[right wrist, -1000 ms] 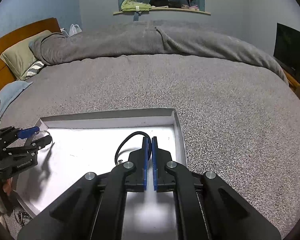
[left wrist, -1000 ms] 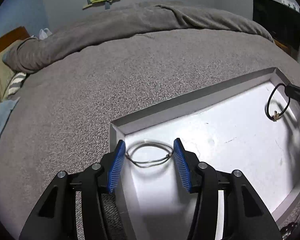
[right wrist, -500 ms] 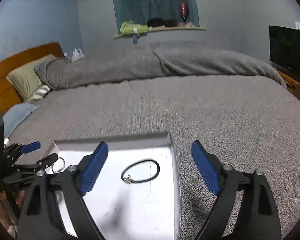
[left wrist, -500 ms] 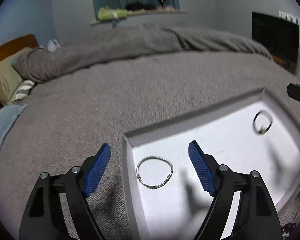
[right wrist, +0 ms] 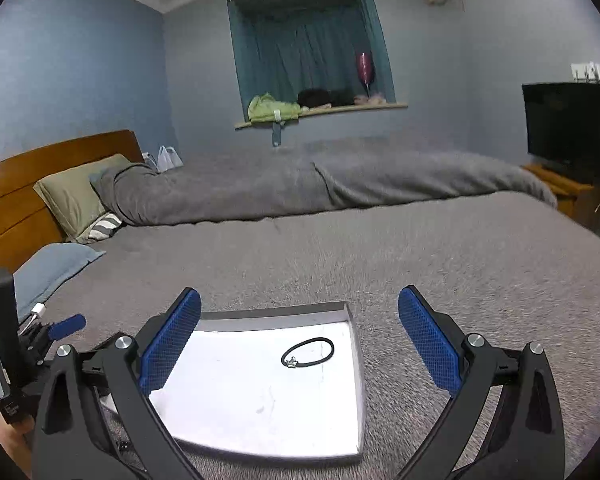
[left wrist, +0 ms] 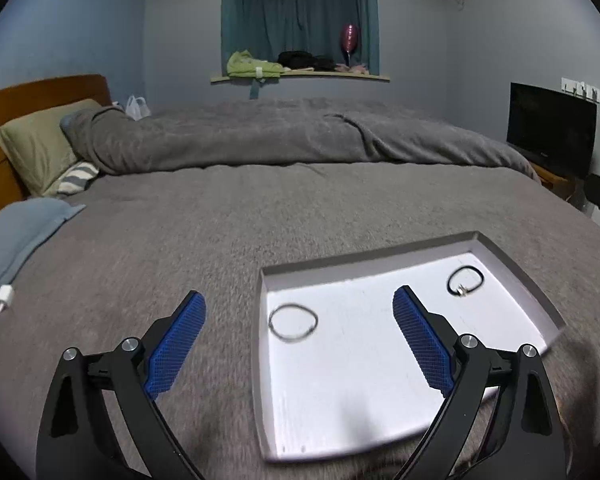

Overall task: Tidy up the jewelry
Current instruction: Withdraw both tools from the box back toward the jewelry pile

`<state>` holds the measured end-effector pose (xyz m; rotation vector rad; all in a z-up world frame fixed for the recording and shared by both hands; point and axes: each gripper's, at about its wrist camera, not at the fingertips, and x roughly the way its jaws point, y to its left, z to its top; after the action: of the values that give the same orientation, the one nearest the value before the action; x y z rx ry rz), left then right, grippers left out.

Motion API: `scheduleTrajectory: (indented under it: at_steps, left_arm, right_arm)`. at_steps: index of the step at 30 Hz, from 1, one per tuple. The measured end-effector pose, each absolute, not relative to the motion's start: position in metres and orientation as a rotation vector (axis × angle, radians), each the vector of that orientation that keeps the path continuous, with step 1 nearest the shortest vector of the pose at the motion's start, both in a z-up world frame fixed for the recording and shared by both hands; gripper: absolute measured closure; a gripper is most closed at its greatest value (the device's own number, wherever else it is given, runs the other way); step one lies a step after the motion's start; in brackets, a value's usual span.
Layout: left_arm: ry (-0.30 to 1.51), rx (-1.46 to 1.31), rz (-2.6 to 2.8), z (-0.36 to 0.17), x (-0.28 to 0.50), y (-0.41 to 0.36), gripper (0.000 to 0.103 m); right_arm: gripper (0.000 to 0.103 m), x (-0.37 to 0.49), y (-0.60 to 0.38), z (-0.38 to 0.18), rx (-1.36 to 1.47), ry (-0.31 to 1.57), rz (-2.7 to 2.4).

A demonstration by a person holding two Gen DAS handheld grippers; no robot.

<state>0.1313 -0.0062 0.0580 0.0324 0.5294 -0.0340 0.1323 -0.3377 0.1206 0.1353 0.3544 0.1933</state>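
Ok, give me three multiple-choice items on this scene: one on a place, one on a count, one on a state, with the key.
1. Where in the tray does the black band lie?
A. far right corner
B. near left corner
C. outside the tray, on the blanket

2. How many pieces of jewelry lie in the tray?
A. one
B. two
C. four

3. What is between the right gripper's pads?
A. the black band, pinched
B. the silver bangle, pinched
C. nothing; both pads are clear of the jewelry

Key:
1 A, the left wrist view shows the band by the tray's far right corner.
2 B, only the band and the silver bangle lie on the white floor.
3 C, the jaws are opening and the band lies flat in the tray.
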Motion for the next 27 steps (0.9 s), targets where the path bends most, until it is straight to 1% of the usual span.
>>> scheduleTrajectory:
  at_steps: [5, 15, 20, 27]
  left_arm:
    - [0.525, 0.018, -0.029, 0.052, 0.103, 0.000, 0.008]
    - [0.525, 0.027, -0.042, 0.039, 0.061, 0.004, 0.008]
    - [0.561, 0.025, -0.056, 0.027, 0.043, 0.010, 0.008]
    - [0.632, 0.041, -0.075, 0.006, 0.023, 0.022, 0.008]
  right_arm:
    - [0.005, 0.103, -0.348, 0.117, 0.127, 0.348, 0.149]
    - [0.005, 0.065, -0.366, 0.087, 0.127, 0.444, 0.118]
    - [0.005, 0.050, -0.363, 0.072, 0.035, 0.450, 0.089]
    - [0.005, 0.042, -0.361, 0.040, -0.044, 0.552, 0.164]
